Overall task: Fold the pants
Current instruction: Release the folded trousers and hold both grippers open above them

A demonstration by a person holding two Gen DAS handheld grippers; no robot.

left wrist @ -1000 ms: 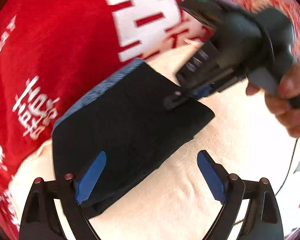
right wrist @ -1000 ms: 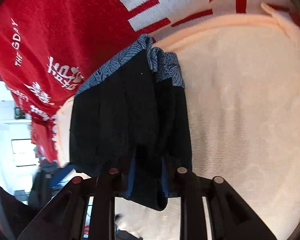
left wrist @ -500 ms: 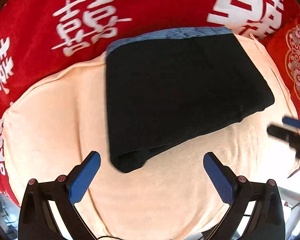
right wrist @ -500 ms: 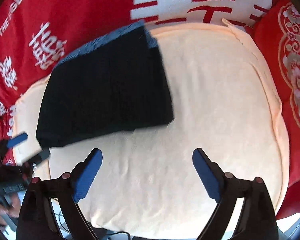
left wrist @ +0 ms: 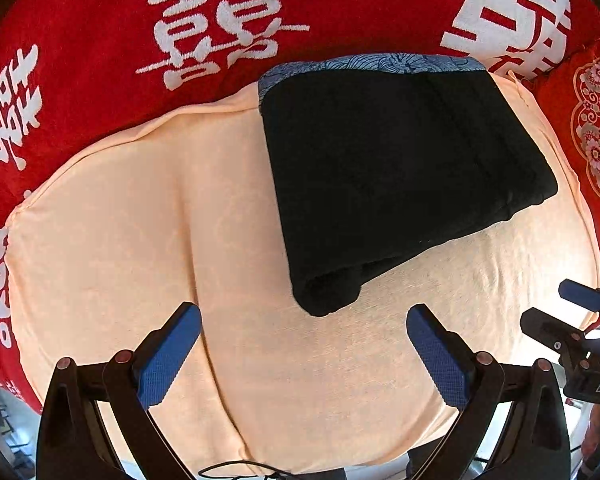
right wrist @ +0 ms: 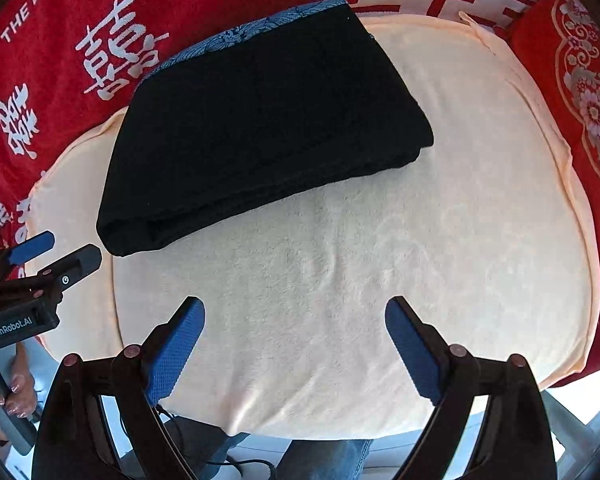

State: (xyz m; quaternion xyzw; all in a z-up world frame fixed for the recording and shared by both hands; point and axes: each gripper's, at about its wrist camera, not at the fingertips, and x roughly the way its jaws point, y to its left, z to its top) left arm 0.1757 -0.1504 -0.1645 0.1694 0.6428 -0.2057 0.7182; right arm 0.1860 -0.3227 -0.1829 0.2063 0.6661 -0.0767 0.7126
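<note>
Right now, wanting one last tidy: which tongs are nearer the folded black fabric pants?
Left, marginally. Left tongs hover beside the black pants' near corner; right tongs further off.

Both fisheye views are bright and evenly lit, daylight-like, with colours saturated on the red printed cloth [left wrist: 100, 12]. The peach terry towel [right wrist: 440, 220] looks pale, almost washed out, in the right wrist view. The folded black pants [left wrist: 396, 168] read as a near-featureless dark mass, with thin soft shadow under their edge. Straight lines bow towards the black corners. Both frames are sharp, without motion blur.
</note>
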